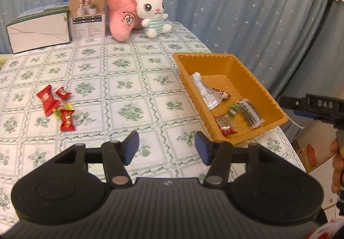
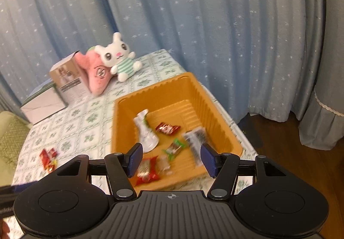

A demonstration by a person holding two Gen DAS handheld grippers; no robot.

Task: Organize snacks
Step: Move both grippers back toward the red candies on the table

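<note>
The left gripper (image 1: 166, 148) is held wide apart and empty above the tablecloth (image 1: 120, 80), left of the orange tray (image 1: 273, 108); the right gripper (image 2: 172, 158), likewise spread and empty, is held over the tray's near end, while red candies (image 1: 56, 105) are left well to its left

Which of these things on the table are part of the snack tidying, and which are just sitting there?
Part of the job: orange tray with snacks inside; red candies loose on the tablecloth; both tongs, open and empty.

Just lying about: white bunny plush, pink plush, two boxes.
</note>
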